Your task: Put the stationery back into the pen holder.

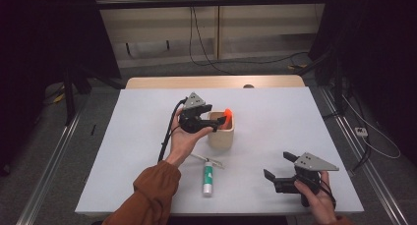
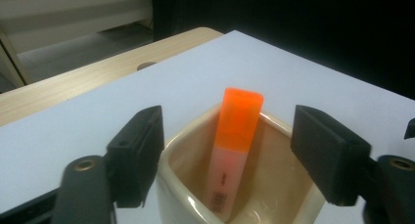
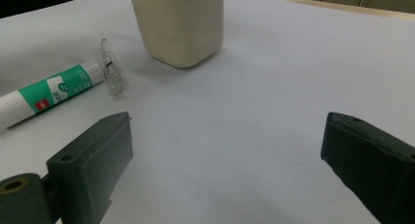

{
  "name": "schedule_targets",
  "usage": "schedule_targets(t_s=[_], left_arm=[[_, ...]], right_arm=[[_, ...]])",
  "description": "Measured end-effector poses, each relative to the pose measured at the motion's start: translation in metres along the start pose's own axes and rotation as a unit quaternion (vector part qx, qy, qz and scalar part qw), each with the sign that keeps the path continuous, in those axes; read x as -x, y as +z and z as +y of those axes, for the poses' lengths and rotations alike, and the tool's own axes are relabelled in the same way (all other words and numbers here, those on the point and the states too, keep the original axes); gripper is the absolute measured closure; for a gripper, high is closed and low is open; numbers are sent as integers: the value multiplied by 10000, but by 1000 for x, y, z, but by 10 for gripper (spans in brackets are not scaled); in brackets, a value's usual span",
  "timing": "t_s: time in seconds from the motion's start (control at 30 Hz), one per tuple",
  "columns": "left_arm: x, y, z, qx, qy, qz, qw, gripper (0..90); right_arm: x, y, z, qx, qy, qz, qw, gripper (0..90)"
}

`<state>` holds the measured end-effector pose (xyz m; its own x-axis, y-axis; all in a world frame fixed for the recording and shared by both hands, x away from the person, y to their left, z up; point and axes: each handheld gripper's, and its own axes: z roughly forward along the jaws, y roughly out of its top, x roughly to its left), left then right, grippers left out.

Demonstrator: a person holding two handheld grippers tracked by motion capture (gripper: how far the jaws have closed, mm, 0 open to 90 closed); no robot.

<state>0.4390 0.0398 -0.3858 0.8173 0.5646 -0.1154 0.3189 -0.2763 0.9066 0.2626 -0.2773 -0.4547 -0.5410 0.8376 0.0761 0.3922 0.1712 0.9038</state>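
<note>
One orange highlighter [image 2: 234,150] leans inside the cream cup [image 1: 221,131] mid-table; left gripper [image 1: 212,121] open above its rim, right gripper [image 1: 278,167] open near the front-right corner.

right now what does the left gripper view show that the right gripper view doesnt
Left gripper view alone: the orange highlighter standing tilted inside the cream cup, cap up, with the left gripper open, jaws apart on either side of the cup's mouth and clear of the highlighter.

Right gripper view alone: the glue stick and a clear pen lying beside the cup, and the right gripper open over bare table.

Both: the cream cup and the white table.
</note>
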Motion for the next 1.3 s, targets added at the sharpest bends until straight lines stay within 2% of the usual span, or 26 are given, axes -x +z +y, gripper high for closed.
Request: schedule_targets(t_s=[0.17, 0.33, 0.53, 0.67, 0.9, 1.07, 1.17, 1.3], left_arm=[[-1, -5, 1, -60, 22, 109, 9999, 147], [-2, -10, 2, -216, -81, 108, 9997, 65], [-3, -19, -1, -325, -65, 110, 9994, 54], [-8, -25, -6, -412, -175, 77, 9990, 48], [-9, -36, -12, -415, -113, 212, 9988, 48], [-5, -45, -14, -489, -59, 226, 9985, 48], [1, -54, -18, -541, -29, 445, 9975, 48], [7, -61, -26, -573, -110, 435, 9973, 50]], right_arm=[[0, 0, 0, -6, -2, 3, 10000, 49], [0, 0, 0, -9, -1, -2, 10000, 48], [0, 1, 0, -8, 1, -4, 10000, 49], [0, 1, 0, -10, -11, -1, 10000, 49], [0, 1, 0, -14, -5, -5, 10000, 49], [0, 1, 0, -13, -6, -10, 10000, 49], [0, 1, 0, -13, -11, -11, 10000, 49], [0, 0, 0, -11, -12, -16, 10000, 49]])
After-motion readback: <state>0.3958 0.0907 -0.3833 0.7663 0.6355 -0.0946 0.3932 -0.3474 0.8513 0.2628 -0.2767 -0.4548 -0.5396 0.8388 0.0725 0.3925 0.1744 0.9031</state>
